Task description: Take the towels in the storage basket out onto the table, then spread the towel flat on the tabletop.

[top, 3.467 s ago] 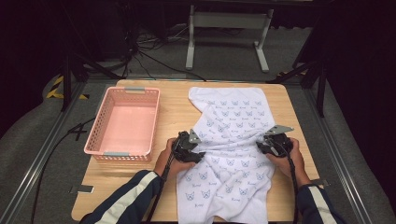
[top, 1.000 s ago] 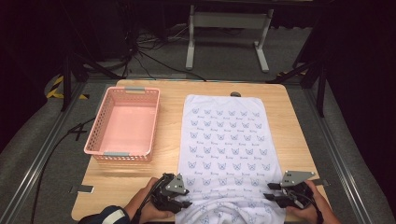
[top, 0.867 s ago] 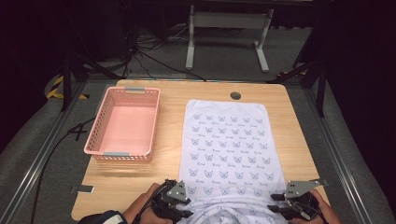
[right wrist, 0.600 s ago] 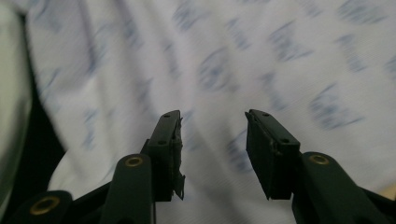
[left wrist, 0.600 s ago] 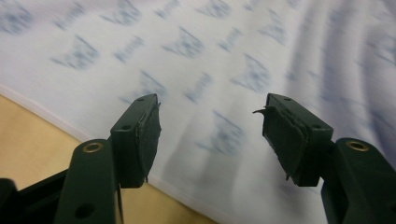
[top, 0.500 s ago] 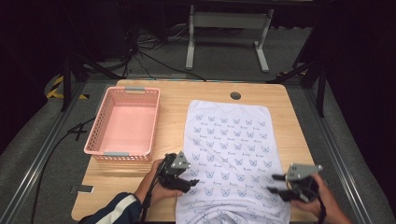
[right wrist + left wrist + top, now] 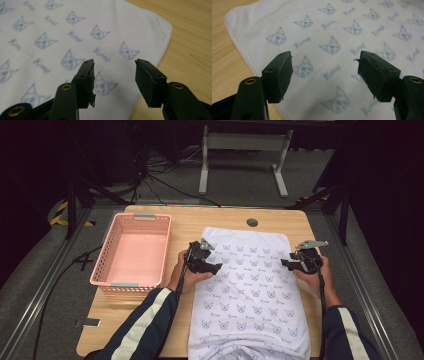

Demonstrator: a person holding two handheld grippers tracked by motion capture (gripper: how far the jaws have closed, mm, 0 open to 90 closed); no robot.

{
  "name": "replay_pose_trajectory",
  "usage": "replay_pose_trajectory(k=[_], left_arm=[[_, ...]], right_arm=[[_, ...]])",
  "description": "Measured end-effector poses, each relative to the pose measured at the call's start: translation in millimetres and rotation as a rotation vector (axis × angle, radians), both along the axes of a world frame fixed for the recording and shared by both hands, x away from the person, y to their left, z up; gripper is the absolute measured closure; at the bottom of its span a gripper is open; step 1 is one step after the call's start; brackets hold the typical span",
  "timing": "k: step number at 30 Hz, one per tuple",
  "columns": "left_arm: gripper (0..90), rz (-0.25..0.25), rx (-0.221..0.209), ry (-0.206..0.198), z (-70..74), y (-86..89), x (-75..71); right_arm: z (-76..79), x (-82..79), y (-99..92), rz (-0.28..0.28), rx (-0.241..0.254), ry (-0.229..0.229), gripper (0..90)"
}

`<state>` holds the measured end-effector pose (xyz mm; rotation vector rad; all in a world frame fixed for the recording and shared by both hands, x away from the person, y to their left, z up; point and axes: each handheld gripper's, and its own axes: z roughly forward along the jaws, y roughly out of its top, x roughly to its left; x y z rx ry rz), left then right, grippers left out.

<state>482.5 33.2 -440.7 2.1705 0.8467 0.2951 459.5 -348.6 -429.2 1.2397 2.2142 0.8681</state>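
Observation:
A white towel [image 7: 250, 290] printed with blue cat faces lies flat along the wooden table [image 7: 185, 222], its near end hanging over the front edge. My left gripper [image 7: 214, 266] hovers over the towel's left side near the far left corner. In the left gripper view the left gripper [image 7: 325, 60] stands open above the cloth [image 7: 337, 30]. My right gripper [image 7: 286, 263] is over the towel's right edge. In the right gripper view the right gripper [image 7: 115, 66] is open above the far right corner [image 7: 160, 27]. Both pairs of jaws have just been opening, with nothing between them.
An empty pink plastic basket [image 7: 100, 265] stands on the table's left part. A round cable hole [image 7: 252, 222] sits in the tabletop beyond the towel. Behind the table are a metal stand [image 7: 240, 142] and cables on the floor [image 7: 165, 185].
Both hands have moved from the table's near edge forward along the towel's sides. The grippers have let go of the near end and opened. The towel now lies spread flat.

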Motion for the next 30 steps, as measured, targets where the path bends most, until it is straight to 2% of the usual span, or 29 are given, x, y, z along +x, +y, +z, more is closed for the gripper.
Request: replay_pose_trajectory(k=[1,2,3,4,5,7,8,10,11,12,13,14,16,17,19,20,21,22,23,24,26,27,28,30], left_arm=[[27.6,0.032,0.036,-0.012,0.2,0.2,9.3],[27.6,0.056,0.016,-0.003,-0.8,2.8,17.1],[28.4,0.056,0.016,-0.003,-0.8,2.8,17.1],[28.4,0.119,0.000,0.030,-5.1,6.8,31.5],[28.4,0.139,0.014,0.027,-6.9,8.3,37.3],[28.8,0.146,0.007,0.030,-9.4,9.2,42.8],[29.7,0.180,0.029,0.052,-12.9,5.9,51.5],[29.6,0.185,0.023,0.055,-13.4,4.1,58.4],[29.7,0.205,0.032,0.068,-12.1,2.0,62.2],[29.8,0.214,0.046,0.054,-11.3,1.0,64.9],[30.2,0.225,0.037,0.050,-11.0,-0.9,67.9],[30.3,0.228,0.039,0.052,-11.0,-2.4,70.4],[30.8,0.249,0.065,0.057,-12.4,-6.8,73.2],[32.0,0.244,0.063,0.062,-13.1,-8.8,73.8],[32.1,0.248,0.084,0.040,-12.8,-11.7,74.7],[32.2,0.260,0.062,0.051,-12.9,-11.6,75.8],[32.1,0.260,0.062,0.051,-12.9,-11.6,75.8],[32.2,0.274,0.035,0.055,-12.6,-11.0,77.0],[32.2,0.285,0.030,0.053,-12.4,-10.9,77.7],[32.2,0.286,0.031,0.063,-13.3,-11.2,78.8],[33.1,0.307,0.081,0.053,-15.2,-11.7,79.9],[34.6,0.319,0.084,0.044,-16.1,-9.8,80.6],[34.9,0.324,0.049,0.063,-18.1,-7.6,81.2],[34.2,0.353,0.062,0.060,-20.4,-2.1,83.4]], right_arm=[[-1.1,6.6,-0.1,-0.033,-0.010,-0.006,50.9],[-2.1,14.6,-0.3,-0.070,-0.014,-0.003,50.3],[-2.4,20.3,-0.4,-0.076,0.009,0.004,50.6],[-2.2,24.9,0.3,-0.086,0.009,0.002,51.5],[-2.3,29.1,1.4,-0.099,0.000,-0.001,51.4],[-2.4,33.0,2.0,-0.108,0.014,0.002,50.7],[-0.9,39.1,4.2,-0.108,0.011,-0.003,52.9],[0.2,45.5,5.1,-0.117,0.008,-0.007,52.6],[0.9,49.2,5.4,-0.128,0.014,-0.010,53.5],[1.5,53.9,5.6,-0.136,0.014,-0.002,53.7],[1.1,56.5,5.9,-0.141,0.016,-0.003,53.1],[0.4,59.8,6.7,-0.146,0.028,-0.002,53.4],[-2.1,63.8,9.7,-0.154,0.013,0.007,52.8],[-2.9,65.0,10.3,-0.149,0.010,0.011,51.9],[-2.6,65.7,12.5,-0.158,-0.005,0.004,53.8],[-1.0,66.2,11.8,-0.159,0.011,-0.002,53.5],[-1.0,66.2,11.8,-0.159,0.011,-0.002,53.5],[1.5,67.3,8.9,-0.188,0.033,-0.032,54.7],[1.5,67.3,8.9,-0.188,0.033,-0.032,54.7],[1.2,68.4,8.1,-0.188,0.030,-0.022,53.9],[-1.4,71.3,4.8,-0.203,0.016,0.004,54.1],[-2.8,71.9,2.8,-0.212,0.018,0.004,54.0],[-4.0,72.3,0.1,-0.222,0.019,0.002,53.2],[-7.2,74.5,-4.5,-0.237,0.023,0.009,53.1]])
